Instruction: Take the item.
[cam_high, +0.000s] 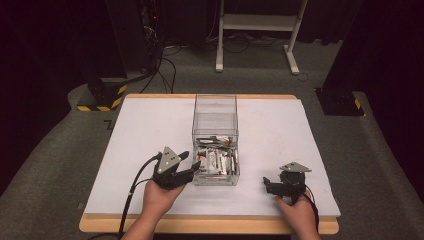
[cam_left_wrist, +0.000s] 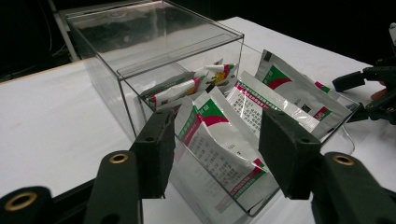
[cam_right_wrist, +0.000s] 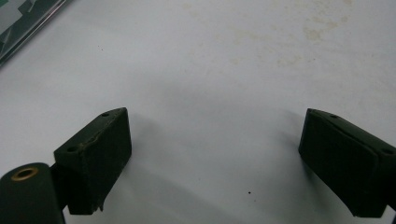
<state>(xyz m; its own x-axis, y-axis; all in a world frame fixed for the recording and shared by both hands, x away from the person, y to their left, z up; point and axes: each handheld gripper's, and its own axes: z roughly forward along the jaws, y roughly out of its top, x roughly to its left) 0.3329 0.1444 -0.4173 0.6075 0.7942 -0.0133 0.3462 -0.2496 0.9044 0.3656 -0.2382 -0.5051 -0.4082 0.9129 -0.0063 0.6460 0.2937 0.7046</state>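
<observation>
Clear plastic box (cam_high: 215, 120) sits mid-worktop, long axis running away from the person. Far half is covered by a clear lid (cam_left_wrist: 154, 35); near half is open. Walls are see-through, so the contents read straight through them.

Inside: a pile of flat sachets (cam_high: 216, 161), white with green and red colour blocks and dense small print. In the left gripper view several sachets (cam_left_wrist: 219, 140) lean upright against the near wall and more lie flat under the lid. Print is too small and blurred to read; no brand legible. One small black square mark is on a sachet face, detail unreadable.

Left gripper (cam_high: 192, 163) is at the box's near-left corner, held by the left hand (cam_high: 159, 196). Jaws wide apart, released, holding nothing. In the left gripper view they straddle the near corner of the box (cam_left_wrist: 140, 84), with the leaning sachets seen between them; can't tell if the pads touch the wall.

Right gripper (cam_high: 267, 183) rests low over the bare worktop (cam_high: 280, 130), right of the box and apart from it, in the right hand (cam_high: 299, 215). Right gripper view: jaws wide apart, nothing between them, white worktop (cam_right_wrist: 210, 70) below with faint yellowish stains; box edge just at the top-left corner.

Worktop is a white sheet on a wood-edged board. Grey carpet (cam_high: 45, 170) around, white frame legs (cam_high: 290, 47) and cables behind.
</observation>
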